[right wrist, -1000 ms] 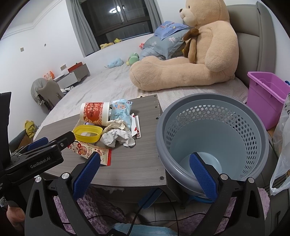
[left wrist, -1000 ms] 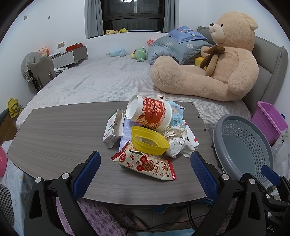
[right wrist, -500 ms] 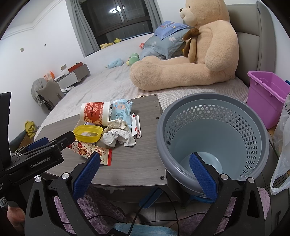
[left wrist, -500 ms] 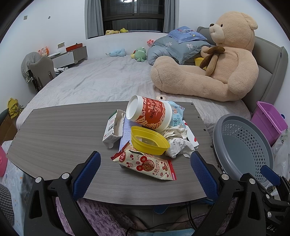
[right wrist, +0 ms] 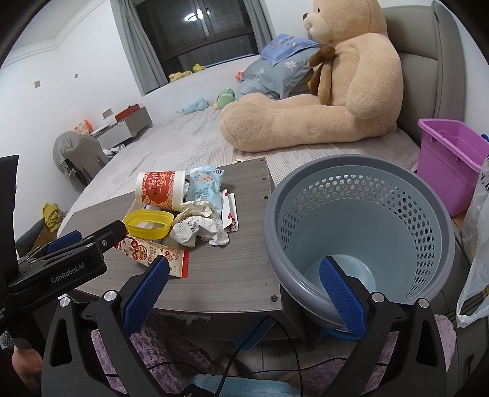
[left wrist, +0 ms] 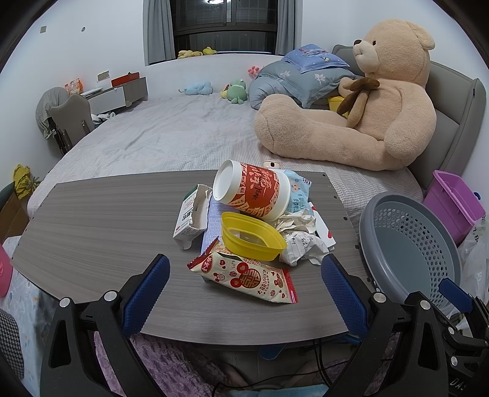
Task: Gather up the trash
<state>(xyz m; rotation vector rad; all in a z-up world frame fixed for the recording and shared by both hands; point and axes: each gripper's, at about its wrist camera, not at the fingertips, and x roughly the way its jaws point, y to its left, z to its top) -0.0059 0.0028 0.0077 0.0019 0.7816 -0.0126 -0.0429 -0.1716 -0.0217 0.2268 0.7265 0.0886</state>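
left gripper (left wrist: 243, 291) jaws apart | right gripper (right wrist: 244, 287) jaws apart | trash pile (left wrist: 250, 232) on table (left wrist: 101, 232)

Even indoor light, ceiling lamp reflected in dark window (right wrist: 195, 24). Soft shadows, no glare. Sharp focus; fisheye bending, black vignetted corners.

The left gripper (left wrist: 244, 284) hovers spread wide at the near edge of the table (left wrist: 91, 220), empty. The right gripper (right wrist: 244, 284) gapes wide and empty at the table's right corner.
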